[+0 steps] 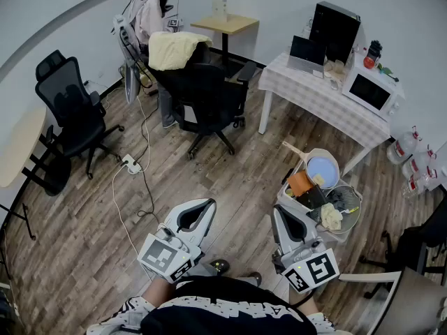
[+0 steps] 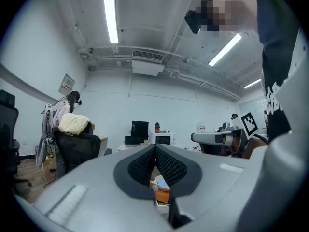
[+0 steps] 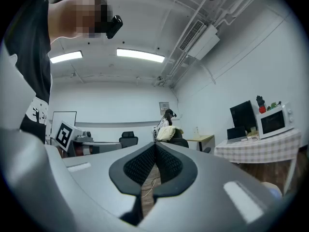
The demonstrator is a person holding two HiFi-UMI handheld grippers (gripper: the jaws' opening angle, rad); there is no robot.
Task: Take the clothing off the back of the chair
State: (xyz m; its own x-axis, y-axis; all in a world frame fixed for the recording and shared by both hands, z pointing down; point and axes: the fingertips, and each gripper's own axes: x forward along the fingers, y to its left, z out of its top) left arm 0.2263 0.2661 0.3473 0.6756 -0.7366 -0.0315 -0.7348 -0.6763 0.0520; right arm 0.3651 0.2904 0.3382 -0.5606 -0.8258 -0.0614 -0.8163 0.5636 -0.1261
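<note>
A pale yellow garment (image 1: 176,49) is draped over the back of a black office chair (image 1: 202,98) in the far middle of the room. In the left gripper view the garment (image 2: 74,123) shows at the left, in the right gripper view the garment (image 3: 166,133) lies straight ahead, small. My left gripper (image 1: 198,212) and right gripper (image 1: 281,220) are held level near my body, far from the chair. Both are shut with nothing between their jaws; the tips meet in the left gripper (image 2: 155,147) view and the right gripper (image 3: 155,144) view.
A second black chair (image 1: 75,114) stands at the left. A person (image 1: 148,14) stands behind the draped chair. A cable and power strip (image 1: 130,163) lie on the wooden floor. A table with checked cloth (image 1: 318,93) carries a microwave (image 1: 371,89). A bin of kitchenware (image 1: 323,197) sits at the right.
</note>
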